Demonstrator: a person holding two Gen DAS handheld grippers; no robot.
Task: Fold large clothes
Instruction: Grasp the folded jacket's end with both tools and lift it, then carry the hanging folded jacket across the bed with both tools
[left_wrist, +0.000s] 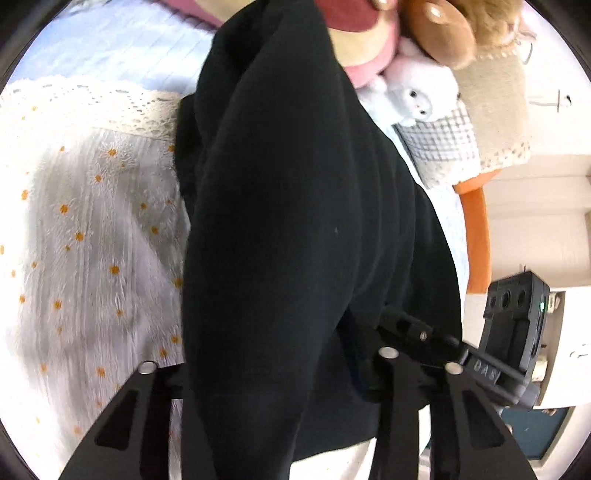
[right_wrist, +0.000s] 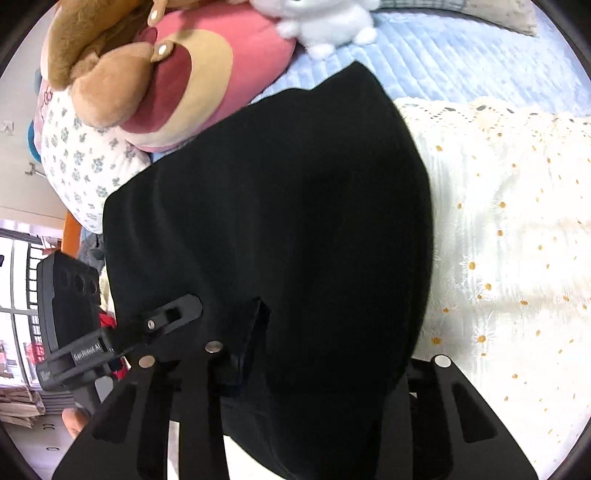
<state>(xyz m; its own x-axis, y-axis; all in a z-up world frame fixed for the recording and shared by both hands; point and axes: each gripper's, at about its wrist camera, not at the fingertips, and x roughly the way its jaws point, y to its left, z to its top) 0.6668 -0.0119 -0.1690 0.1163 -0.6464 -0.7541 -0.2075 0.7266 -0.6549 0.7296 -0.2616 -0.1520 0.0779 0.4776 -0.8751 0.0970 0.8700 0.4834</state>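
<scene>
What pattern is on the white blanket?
Small orange daisies on the white blanket, with a lace edge; clearest in the right wrist view.

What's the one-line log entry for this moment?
stage: mid-fold | left tool: covered by black garment | right tool: same | garment: lifted over daisy blanket

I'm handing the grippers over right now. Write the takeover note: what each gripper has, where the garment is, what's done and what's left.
Left gripper: black garment drapes over and between its fingers; grip looks likely, but cloth hides the jaws.
Right gripper: same, cloth covering its fingers; the jaws cannot be read.
Garment: bunched and hanging in front of both cameras, above the white daisy blanket on the bed, near the plush toys.
Done: no tidy fold visible.
Left: probably lay it flat on the blanket, then fold.
</scene>
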